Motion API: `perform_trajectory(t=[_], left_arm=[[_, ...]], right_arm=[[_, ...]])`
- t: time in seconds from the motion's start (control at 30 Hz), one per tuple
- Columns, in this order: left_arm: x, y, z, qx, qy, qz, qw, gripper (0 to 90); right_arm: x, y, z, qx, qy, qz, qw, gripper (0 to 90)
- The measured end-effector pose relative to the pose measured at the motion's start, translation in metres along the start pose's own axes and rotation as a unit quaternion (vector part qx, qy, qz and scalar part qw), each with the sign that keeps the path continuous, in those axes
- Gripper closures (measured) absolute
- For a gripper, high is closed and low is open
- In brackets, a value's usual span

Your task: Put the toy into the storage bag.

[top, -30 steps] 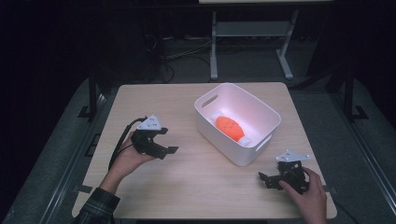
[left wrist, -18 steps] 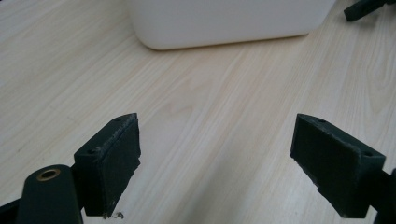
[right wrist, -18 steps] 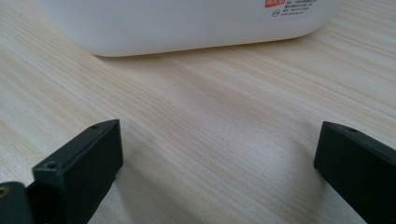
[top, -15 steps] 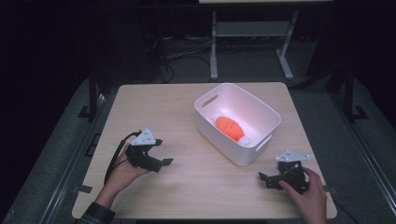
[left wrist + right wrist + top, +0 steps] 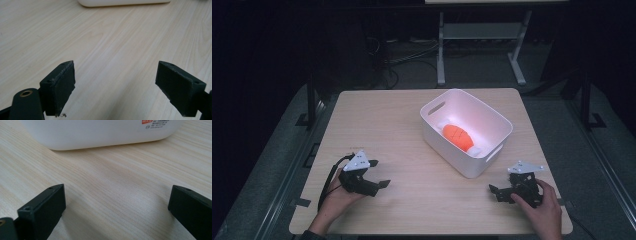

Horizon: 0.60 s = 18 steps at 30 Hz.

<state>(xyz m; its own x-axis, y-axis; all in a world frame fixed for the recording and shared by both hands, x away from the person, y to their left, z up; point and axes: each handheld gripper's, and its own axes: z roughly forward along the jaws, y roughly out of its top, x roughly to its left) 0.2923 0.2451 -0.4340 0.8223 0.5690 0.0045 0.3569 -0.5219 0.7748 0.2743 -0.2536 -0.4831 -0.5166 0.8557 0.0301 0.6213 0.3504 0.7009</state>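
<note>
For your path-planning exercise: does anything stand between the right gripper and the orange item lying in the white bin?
Yes. The white bin's own near wall stands between the right gripper and the orange item, which lies on the bin floor. The right gripper view faces that wall across bare table. Reaching in from above looks unobstructed.

We were in what looked like a lab or recording room, not a home. A plain wooden table (image 5: 412, 125) stood alone at the centre of the frame on grey flooring, with dark surroundings all round. At the top, a white metal stand (image 5: 482, 40) and loose cables (image 5: 412, 57) lay on the floor.
</note>
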Motion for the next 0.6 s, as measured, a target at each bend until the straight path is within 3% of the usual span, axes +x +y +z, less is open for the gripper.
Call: perform_trajectory(t=[0.6], left_arm=[[-0.003,-0.043,-0.006,0.022,0.028,-0.036,0.9987,15.2]], right_arm=[[0.000,0.000,0.000,0.000,0.000,0.000,1.0000,0.7]])
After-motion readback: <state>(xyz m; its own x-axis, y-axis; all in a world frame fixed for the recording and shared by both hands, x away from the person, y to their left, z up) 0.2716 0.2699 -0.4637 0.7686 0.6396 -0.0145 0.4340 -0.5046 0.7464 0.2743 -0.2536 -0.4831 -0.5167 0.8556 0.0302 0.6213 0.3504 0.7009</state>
